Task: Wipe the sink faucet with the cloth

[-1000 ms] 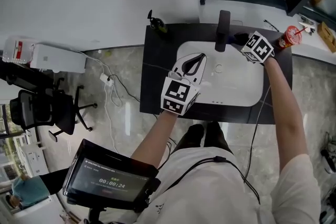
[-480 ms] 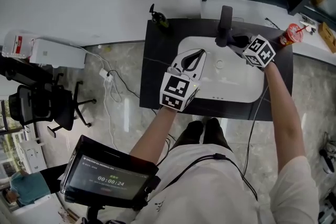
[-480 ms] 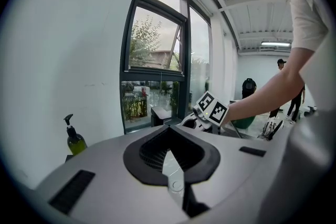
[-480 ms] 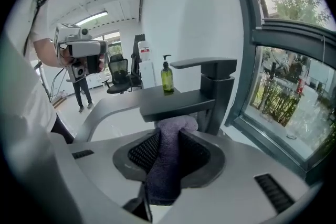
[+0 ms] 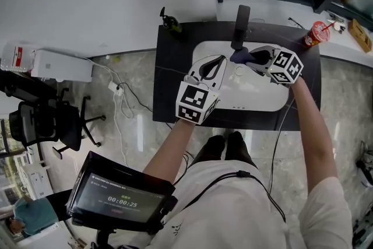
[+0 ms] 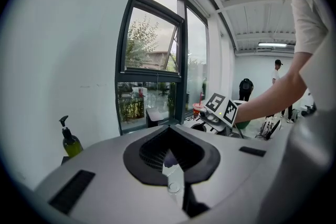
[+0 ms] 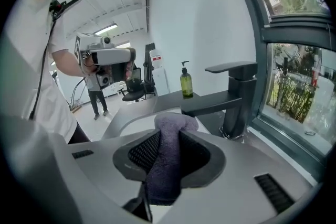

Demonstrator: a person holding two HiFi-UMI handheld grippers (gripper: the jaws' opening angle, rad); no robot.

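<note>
The black faucet (image 5: 240, 26) stands at the back rim of the white sink (image 5: 256, 101). My right gripper (image 5: 252, 58) is shut on a purple cloth (image 5: 239, 56), which sits against the outer end of the spout over the basin. In the right gripper view the cloth (image 7: 165, 165) fills the jaws of the right gripper (image 7: 176, 126), with the spout (image 7: 210, 105) just beyond it. My left gripper (image 5: 220, 62) hovers over the sink's left side, shut and holding nothing. Seen from the left gripper (image 6: 169, 129), the right gripper (image 6: 220, 113) is further off to the right.
A green soap bottle (image 5: 169, 23) stands at the counter's back left corner. A red cup (image 5: 315, 34) sits on the sill at the back right. A window frame runs behind the faucet. Office chairs and a white box stand on the floor to the left.
My right gripper has drawn the cloth from beside the faucet's upright body out along the spout to its end, turning a little. The left gripper has stayed still.
</note>
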